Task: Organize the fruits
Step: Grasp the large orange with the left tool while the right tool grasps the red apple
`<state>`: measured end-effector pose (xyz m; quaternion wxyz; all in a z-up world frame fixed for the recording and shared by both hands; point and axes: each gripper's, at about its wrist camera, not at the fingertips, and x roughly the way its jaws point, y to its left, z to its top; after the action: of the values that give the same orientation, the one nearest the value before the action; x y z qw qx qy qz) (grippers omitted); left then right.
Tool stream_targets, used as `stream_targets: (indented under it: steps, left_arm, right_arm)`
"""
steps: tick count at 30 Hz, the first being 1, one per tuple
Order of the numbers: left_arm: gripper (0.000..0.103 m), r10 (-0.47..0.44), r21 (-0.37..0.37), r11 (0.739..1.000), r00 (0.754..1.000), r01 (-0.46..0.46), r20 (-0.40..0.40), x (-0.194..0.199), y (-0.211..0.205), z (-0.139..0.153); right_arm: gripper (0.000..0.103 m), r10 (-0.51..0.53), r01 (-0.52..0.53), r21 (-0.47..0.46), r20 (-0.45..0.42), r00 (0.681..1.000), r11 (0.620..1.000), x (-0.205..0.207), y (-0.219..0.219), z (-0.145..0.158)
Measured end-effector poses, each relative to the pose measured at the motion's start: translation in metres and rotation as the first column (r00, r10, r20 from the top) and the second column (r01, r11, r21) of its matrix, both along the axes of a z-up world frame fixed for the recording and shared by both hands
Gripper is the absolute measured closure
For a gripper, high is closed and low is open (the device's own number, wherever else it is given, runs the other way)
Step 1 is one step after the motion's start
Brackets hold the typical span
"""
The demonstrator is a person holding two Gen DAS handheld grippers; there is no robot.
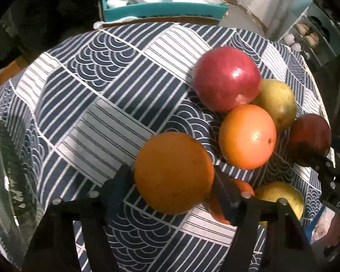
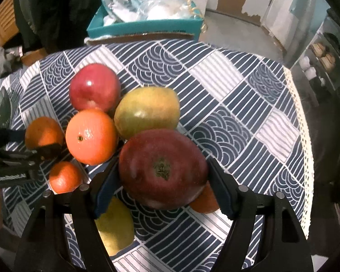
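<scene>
Left gripper (image 1: pixel 173 179) clamps an orange (image 1: pixel 173 172); right gripper (image 2: pixel 163 181) clamps a dark apple (image 2: pixel 163 167). Lifting may nudge touching neighbours rolling.

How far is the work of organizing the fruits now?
Nothing looks sorted yet: the glass dish shows no fruit in its visible part. In hand: the left gripper closes on an orange, the right gripper on a dark red apple. Left: the other fruit clustered on the tablecloth.
</scene>
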<state>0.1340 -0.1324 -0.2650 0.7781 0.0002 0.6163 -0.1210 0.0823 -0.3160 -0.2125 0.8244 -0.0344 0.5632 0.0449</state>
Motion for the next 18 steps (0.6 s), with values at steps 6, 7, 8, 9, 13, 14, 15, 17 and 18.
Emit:
stream_targets:
  steps: [6,7,8,9,13,14,15,17,18]
  left_arm:
    - [0.040,-0.006,0.020,1.000,1.000,0.006,0.023,-0.003,-0.003,0.002]
    - [0.040,0.000,0.025,1.000,1.000,-0.001,0.027,-0.005,-0.002,0.003]
    - [0.040,0.004,0.023,1.000,0.999,-0.005,0.033,-0.008,-0.001,0.006]
    - [0.040,0.008,0.020,1.000,0.999,-0.009,0.038,-0.009,0.000,0.009]
    - [0.040,0.020,0.028,0.999,0.997,-0.022,0.078,-0.014,0.006,0.023]
    - [0.040,0.023,0.030,0.999,0.996,-0.026,0.085,-0.014,0.007,0.026]
    - [0.040,0.028,0.031,0.999,0.995,-0.031,0.095,-0.014,0.010,0.030]
    - [0.040,0.039,0.023,0.999,0.993,-0.042,0.109,-0.017,0.014,0.038]
    - [0.040,0.043,0.021,0.999,0.992,-0.045,0.115,-0.018,0.016,0.041]
  right_arm:
    - [0.027,-0.005,0.004,0.009,0.025,1.000,1.000,-0.002,0.000,0.005]
    - [0.027,-0.002,0.002,0.008,0.033,0.999,1.000,-0.004,0.001,0.007]
    - [0.027,0.000,0.000,0.005,0.039,0.999,1.000,-0.004,0.001,0.008]
    - [0.027,0.001,-0.001,0.003,0.043,0.999,1.000,-0.005,0.002,0.009]
    - [0.027,0.005,-0.005,0.003,0.074,0.997,1.000,-0.008,0.003,0.019]
    - [0.027,0.005,-0.006,0.004,0.079,0.997,1.000,-0.009,0.004,0.022]
    - [0.027,0.005,-0.006,0.005,0.085,0.996,1.000,-0.009,0.004,0.024]
    - [0.027,0.009,-0.008,-0.003,0.102,0.995,1.000,-0.011,0.005,0.029]
    - [0.027,0.009,-0.009,-0.005,0.111,0.994,1.000,-0.011,0.006,0.031]
